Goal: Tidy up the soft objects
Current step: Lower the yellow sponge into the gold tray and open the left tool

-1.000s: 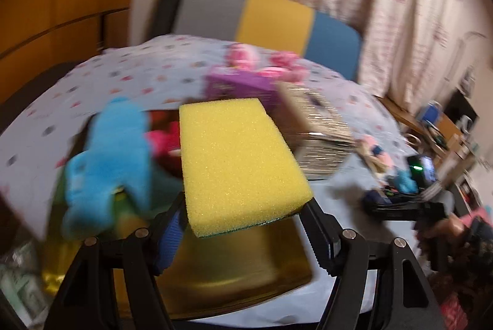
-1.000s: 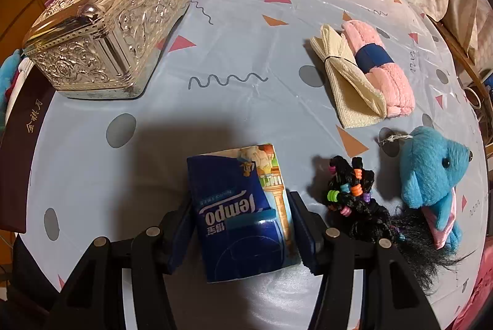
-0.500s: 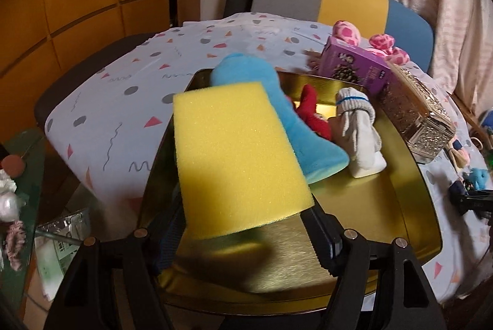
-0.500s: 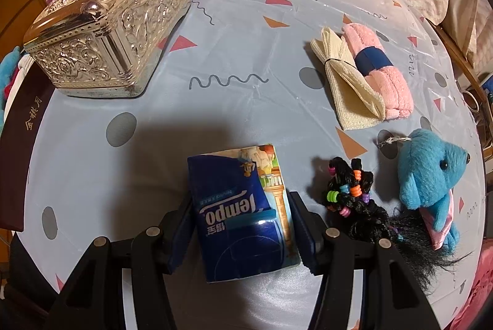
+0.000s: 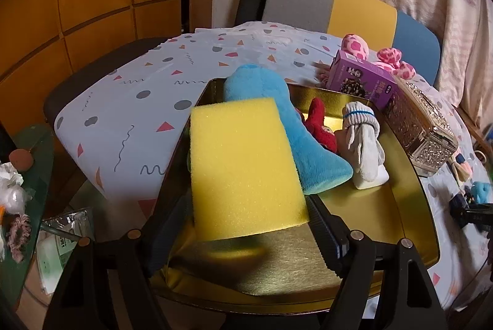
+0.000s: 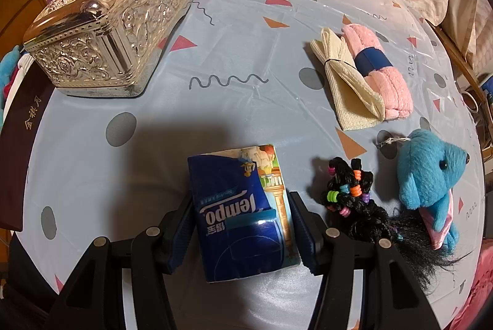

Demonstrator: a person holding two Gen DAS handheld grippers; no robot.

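Patterned tablecloth covers the table, with a gold tray near its edge. Left gripper is clamped on a yellow sponge, held above the tray's near-left corner, just in front of a blue plush and rolled white socks lying in it. Right gripper is squeezing a blue tissue pack against the cloth, silver box off to its far left.

Both the left gripper and the right gripper have black frames, silver screws and blue-padded jaws.
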